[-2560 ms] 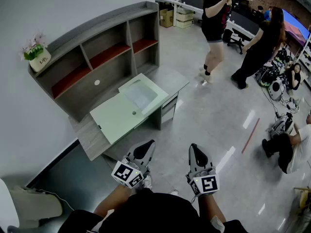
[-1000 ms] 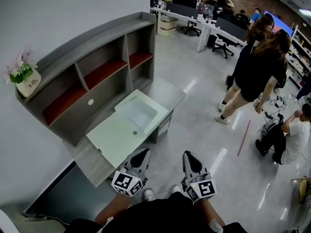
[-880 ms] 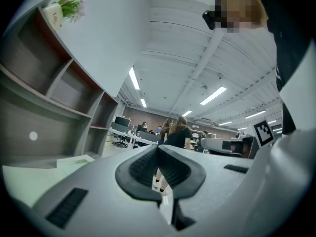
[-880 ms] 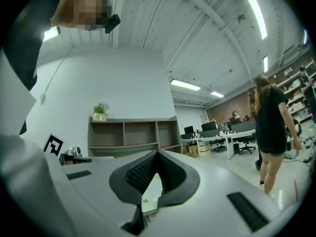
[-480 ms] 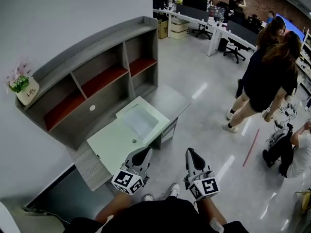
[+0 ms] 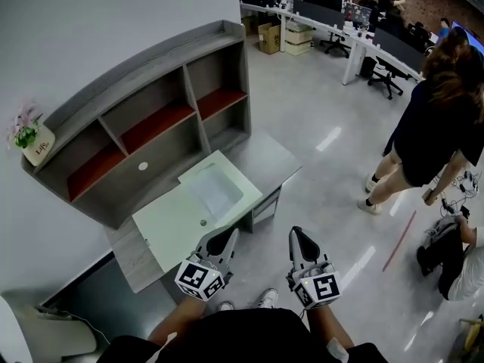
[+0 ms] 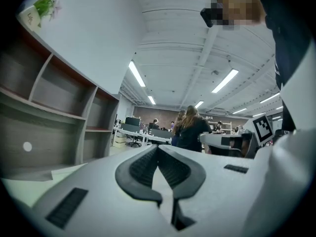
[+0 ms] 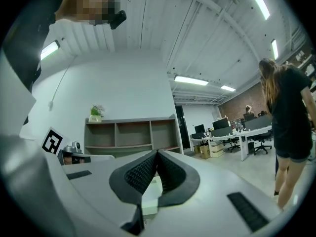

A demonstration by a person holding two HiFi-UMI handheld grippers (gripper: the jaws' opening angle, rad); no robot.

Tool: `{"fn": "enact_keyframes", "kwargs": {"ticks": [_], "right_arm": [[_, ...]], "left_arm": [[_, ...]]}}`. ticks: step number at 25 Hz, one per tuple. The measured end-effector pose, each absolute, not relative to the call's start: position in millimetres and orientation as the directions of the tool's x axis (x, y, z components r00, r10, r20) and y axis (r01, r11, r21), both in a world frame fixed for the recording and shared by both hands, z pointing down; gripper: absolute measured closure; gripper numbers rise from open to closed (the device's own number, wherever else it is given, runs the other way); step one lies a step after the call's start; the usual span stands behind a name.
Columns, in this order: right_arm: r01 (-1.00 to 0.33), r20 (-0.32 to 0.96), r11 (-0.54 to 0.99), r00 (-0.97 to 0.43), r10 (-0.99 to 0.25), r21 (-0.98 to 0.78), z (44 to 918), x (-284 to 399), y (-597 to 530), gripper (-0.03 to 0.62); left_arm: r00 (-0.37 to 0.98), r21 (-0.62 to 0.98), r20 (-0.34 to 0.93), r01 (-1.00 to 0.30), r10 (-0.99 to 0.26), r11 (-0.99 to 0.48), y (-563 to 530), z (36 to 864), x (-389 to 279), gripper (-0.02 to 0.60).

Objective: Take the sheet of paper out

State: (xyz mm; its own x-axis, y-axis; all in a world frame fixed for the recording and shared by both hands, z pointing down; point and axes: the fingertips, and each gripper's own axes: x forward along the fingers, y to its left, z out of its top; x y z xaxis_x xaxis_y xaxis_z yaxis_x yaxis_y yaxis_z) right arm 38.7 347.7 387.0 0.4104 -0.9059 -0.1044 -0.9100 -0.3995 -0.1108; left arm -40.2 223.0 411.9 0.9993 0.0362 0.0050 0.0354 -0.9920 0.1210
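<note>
The left gripper (image 6: 229,234) is closed, its two dark ribbed pads meeting tip to tip with nothing between them. The right gripper (image 6: 296,234) is closed the same way and is also empty. The two are held side by side and about level in front of the person's body.

In the head view the left gripper's tips sit at the near edge of a grey desk (image 6: 268,153). The right gripper is over the shiny floor (image 6: 340,195) just beside that desk.

Most of the desk carries a pale green top (image 6: 168,224). On the far right part of it lies a paler rectangle that looks like the sheet of paper (image 6: 215,190), though it is too small in this view to be sure. It lies flat, well apart from both grippers.

Behind the desk, against the white wall, stands a grey shelf unit (image 6: 151,89) with red shelf boards. A flower pot (image 6: 35,144) stands on its left end. To the right, a person in black (image 6: 435,119) stands on the floor, with office tables (image 6: 340,25) further back.
</note>
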Motion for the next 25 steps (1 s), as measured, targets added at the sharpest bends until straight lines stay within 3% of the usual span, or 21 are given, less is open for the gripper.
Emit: {"fn": "enact_keyframes", "kwargs": {"ticks": [22,25], "right_arm": [[-0.96,-0.075,-0.276,0.279,-0.957,-0.049,405.6,90.7,302.0,0.577],[-0.965,-0.015,-0.258,0.259,-0.966,-0.049,411.3,100.1,283.8,0.577]], "left_arm": [[0.992,0.122,0.054,-0.119,-0.113,-0.985,198.8,438.0,-0.1,0.574],[0.991,0.131,0.044,-0.135,-0.13,-0.982,181.7,438.6,10.3,0.574]]}}
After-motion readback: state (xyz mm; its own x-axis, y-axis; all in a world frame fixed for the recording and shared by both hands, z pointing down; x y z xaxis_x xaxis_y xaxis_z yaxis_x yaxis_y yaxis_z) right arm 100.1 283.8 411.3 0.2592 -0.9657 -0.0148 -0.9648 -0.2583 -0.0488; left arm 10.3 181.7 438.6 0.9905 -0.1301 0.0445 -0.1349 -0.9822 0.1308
